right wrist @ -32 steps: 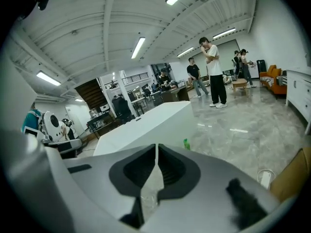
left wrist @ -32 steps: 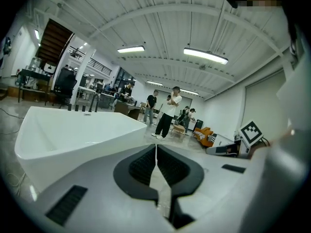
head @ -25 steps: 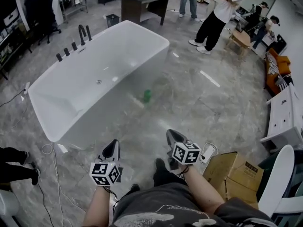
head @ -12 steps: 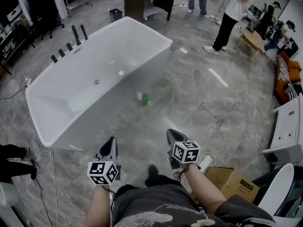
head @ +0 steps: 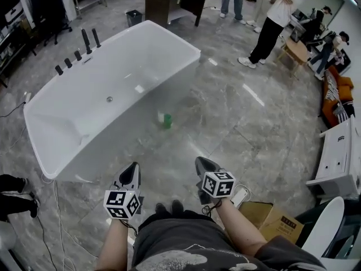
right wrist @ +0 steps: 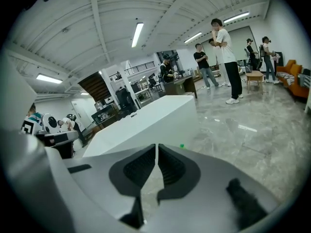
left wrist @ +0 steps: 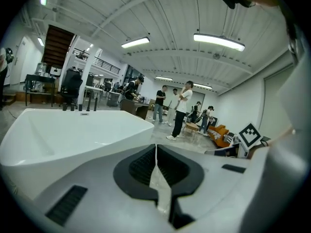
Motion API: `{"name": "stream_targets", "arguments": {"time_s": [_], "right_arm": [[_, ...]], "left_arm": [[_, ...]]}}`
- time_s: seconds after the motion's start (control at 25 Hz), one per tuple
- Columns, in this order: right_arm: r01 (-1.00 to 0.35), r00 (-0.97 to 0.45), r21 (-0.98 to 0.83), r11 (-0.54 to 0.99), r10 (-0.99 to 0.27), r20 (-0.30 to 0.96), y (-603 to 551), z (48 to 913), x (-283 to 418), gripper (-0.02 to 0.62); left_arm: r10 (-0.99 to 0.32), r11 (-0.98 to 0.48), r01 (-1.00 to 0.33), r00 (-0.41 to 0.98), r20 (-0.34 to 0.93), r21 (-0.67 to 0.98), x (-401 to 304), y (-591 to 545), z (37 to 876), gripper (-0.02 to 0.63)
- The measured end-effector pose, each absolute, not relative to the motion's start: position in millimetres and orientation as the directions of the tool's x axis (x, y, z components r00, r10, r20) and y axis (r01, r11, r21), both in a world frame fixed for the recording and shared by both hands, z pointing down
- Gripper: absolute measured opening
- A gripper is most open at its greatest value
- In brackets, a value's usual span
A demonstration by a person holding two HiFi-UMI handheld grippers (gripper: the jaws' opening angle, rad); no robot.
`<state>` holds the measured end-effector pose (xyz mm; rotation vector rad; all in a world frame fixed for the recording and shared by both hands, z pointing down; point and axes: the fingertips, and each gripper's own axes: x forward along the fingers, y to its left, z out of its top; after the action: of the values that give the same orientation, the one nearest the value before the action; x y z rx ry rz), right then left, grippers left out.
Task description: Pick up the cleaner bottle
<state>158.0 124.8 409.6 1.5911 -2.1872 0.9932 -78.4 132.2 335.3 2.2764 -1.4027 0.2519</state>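
The cleaner bottle (head: 167,121) is small and green and stands on the grey marble floor beside the white bathtub (head: 67,123), with a small white item touching its left side. In the right gripper view only its green top (right wrist: 182,145) peeks over the jaws. My left gripper (head: 133,166) and right gripper (head: 198,161) are held low in front of the person's body, well short of the bottle. Both are shut with nothing between the jaws. In the left gripper view the left gripper (left wrist: 155,147) points past the tub; the bottle is hidden there. The right gripper (right wrist: 157,146) points at the tub's end.
Black taps (head: 79,49) line the tub's far left rim. Several people stand at the back right near a dark desk (head: 172,1). A cardboard box (head: 276,222), a power strip (head: 240,195), a white cabinet (head: 338,162) and a white chair (head: 324,230) sit to the right. Cables trail at left.
The person has stepped towards the tub, carrying both grippers along. The bottle sits slightly lower and further left in the head view. Both grippers stay shut.
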Motion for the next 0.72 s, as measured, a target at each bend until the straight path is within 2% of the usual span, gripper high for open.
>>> {"name": "stream_targets", "arguments": {"time_s": [0.32,0.72], "right_arm": [[-0.939,-0.293,-0.322,0.120,-0.768,0.569,108,404,173,0.032],[-0.918,-0.358,-0.345,0.195,-0.779,0.514,21,421,181,0.032]], "left_arm": [[-0.798,-0.393,-0.868,0.485,0.357,0.302,-89,107,347,0.018],[-0.808,-0.337,-0.904,0.421,0.412,0.262,-82,63,360,0.018]]}}
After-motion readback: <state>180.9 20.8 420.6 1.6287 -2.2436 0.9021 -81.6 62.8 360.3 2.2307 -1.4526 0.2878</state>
